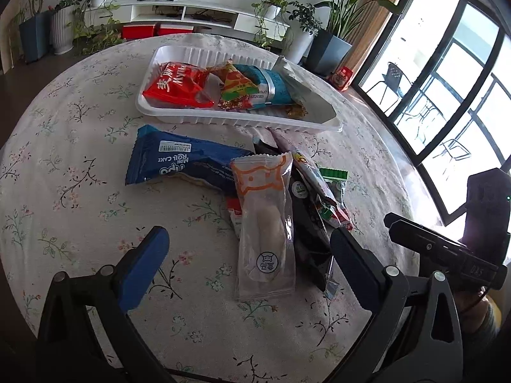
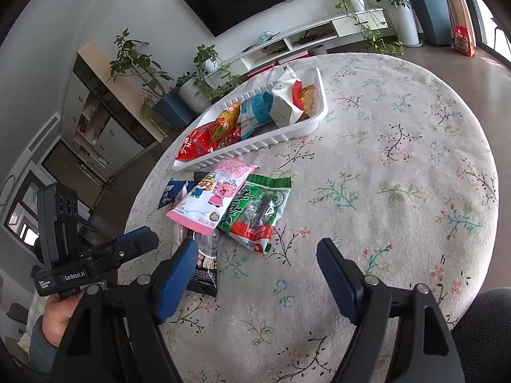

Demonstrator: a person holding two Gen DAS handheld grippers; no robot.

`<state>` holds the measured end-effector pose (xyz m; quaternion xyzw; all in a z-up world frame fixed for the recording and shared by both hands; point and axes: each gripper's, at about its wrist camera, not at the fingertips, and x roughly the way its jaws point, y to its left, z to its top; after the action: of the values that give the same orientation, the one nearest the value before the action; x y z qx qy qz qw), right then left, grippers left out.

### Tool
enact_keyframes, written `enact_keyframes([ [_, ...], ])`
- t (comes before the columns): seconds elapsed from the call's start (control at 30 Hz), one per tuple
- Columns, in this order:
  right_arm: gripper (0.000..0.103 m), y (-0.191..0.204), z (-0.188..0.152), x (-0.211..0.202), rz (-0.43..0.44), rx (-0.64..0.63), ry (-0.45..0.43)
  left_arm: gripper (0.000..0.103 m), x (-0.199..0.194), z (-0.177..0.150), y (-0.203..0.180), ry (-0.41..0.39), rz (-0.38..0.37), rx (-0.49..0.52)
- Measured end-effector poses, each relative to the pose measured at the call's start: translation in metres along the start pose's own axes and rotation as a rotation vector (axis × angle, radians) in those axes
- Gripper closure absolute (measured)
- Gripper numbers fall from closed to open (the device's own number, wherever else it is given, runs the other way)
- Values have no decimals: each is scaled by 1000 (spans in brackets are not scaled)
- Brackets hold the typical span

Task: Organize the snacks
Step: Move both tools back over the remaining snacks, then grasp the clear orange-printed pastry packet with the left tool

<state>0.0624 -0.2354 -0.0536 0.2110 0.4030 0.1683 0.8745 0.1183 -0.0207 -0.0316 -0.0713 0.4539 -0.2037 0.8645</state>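
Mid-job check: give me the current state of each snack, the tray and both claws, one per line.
White tray: on the table, partly filled.
Red packet: inside the tray.
Blue roll cake pack: flat on the cloth, outside the tray.
Clear orange-print packet: on the loose pile, between the left claw's fingers, ungripped.
Pink cartoon packet: on the pile.
Green seaweed packet: beside it.
Left claw: open, empty.
Right claw: open, empty.

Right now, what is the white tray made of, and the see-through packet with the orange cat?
The white tray looks like thin moulded plastic: ribbed walls, a slight sheen. The packet with the orange cat looks like clear, glossy plastic film: you can see the pale snack inside, and its end is crimped in a zigzag.
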Motion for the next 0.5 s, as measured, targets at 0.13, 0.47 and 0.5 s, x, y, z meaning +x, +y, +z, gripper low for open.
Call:
enact_keyframes([
  [0.13,28,2,-3,1,-3,-12,7,27,7,6,-5,21,29,25],
  [0.47,28,1,-8,5,-4,-15,16,39,27,5,-2,82,52,32],
  [0.5,28,1,-9,5,-3,-15,16,39,27,5,-2,83,53,34],
])
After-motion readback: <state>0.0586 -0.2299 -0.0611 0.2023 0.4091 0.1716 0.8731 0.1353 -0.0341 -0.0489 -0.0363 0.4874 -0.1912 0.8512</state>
